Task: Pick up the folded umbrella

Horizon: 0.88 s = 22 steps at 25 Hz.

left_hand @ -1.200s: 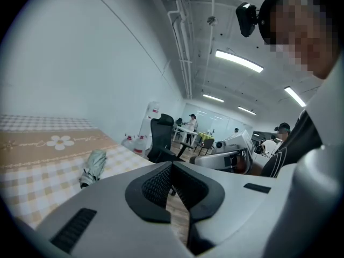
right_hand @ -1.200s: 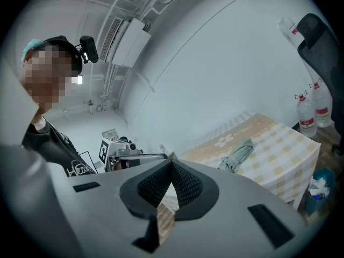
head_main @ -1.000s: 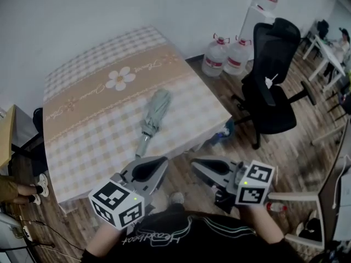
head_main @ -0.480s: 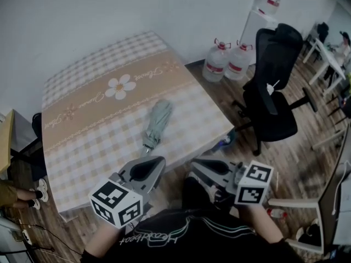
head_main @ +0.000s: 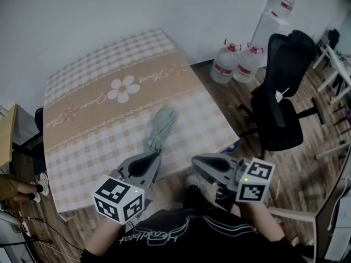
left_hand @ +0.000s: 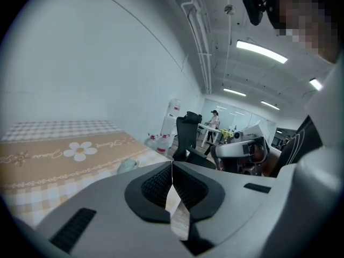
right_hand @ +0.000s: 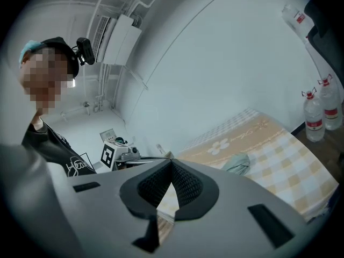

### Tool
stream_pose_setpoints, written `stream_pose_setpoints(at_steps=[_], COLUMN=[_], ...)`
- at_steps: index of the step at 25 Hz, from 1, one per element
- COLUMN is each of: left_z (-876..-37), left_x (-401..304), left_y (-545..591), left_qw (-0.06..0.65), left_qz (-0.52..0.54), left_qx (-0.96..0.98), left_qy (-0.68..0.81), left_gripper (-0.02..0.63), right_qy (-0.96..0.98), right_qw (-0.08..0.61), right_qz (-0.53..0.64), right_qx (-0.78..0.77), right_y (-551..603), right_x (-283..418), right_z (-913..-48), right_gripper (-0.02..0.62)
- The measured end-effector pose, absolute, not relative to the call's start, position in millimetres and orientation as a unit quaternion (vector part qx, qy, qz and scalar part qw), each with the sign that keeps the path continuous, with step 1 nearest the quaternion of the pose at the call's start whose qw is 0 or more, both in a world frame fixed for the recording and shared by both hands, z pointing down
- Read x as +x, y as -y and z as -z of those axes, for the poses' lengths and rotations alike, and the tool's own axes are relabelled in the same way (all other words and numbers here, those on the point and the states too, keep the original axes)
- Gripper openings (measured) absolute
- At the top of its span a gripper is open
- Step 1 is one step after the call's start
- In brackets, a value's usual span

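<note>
The folded grey-green umbrella [head_main: 160, 129] lies on the checked tan tablecloth [head_main: 98, 119] near the table's front edge, its handle end pointing toward me. My left gripper [head_main: 157, 156] is shut and empty, its tip just short of the umbrella's near end, which it partly hides. My right gripper [head_main: 193, 159] hovers off the table's front edge to the right, jaws meeting at the tip with nothing in them. In the left gripper view the umbrella [left_hand: 127, 165] shows beyond the closed left gripper [left_hand: 172, 164]. In the right gripper view the umbrella [right_hand: 236, 162] lies right of the right gripper [right_hand: 171, 160].
A black office chair [head_main: 279, 119] stands on the wooden floor right of the table. Two water bottles [head_main: 237, 64] and a white dispenser [head_main: 272, 23] stand by the back wall. A person's feet [head_main: 34, 192] show at the left edge.
Both grippers have moved forward toward the table. The left gripper's tip now reaches the table's front edge and covers the umbrella's handle end. Both stay shut.
</note>
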<state>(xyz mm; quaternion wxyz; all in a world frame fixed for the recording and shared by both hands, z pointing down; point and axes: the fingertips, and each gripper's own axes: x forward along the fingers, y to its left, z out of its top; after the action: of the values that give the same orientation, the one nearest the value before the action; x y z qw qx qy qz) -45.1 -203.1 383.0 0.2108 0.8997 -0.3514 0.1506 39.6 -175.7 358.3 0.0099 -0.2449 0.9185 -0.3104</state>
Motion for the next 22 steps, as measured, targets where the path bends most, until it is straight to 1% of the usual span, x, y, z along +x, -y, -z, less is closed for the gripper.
stream_pose_setpoints(at_steps=[10, 15, 19, 22], left_z=[-419, -436, -463, -487], left_x=[-44, -39, -38, -42], left_y=[259, 279, 289, 298], left_qw=[0.232, 0.231, 0.240, 0.245], left_qz=[-0.186, -0.207, -0.237, -0.261], left_qx=[0.873, 0.869, 0.857, 0.845], left_qy=[0.388, 0.386, 0.388, 0.398], left_gripper=[0.007, 0.110, 0.212, 0.261], right_qy=[-0.916, -0.912, -0.910, -0.908], right_qw=[-0.002, -0.009, -0.015, -0.016], right_qz=[0.330, 0.344, 0.356, 0.363], right_qx=[-0.229, -0.221, -0.210, -0.207], right_y=[233, 259, 274, 283], right_x=[60, 66, 65, 67], right_z=[-373, -384, -395, -401], right_gripper=[0.011, 0.009, 0.011, 0.011])
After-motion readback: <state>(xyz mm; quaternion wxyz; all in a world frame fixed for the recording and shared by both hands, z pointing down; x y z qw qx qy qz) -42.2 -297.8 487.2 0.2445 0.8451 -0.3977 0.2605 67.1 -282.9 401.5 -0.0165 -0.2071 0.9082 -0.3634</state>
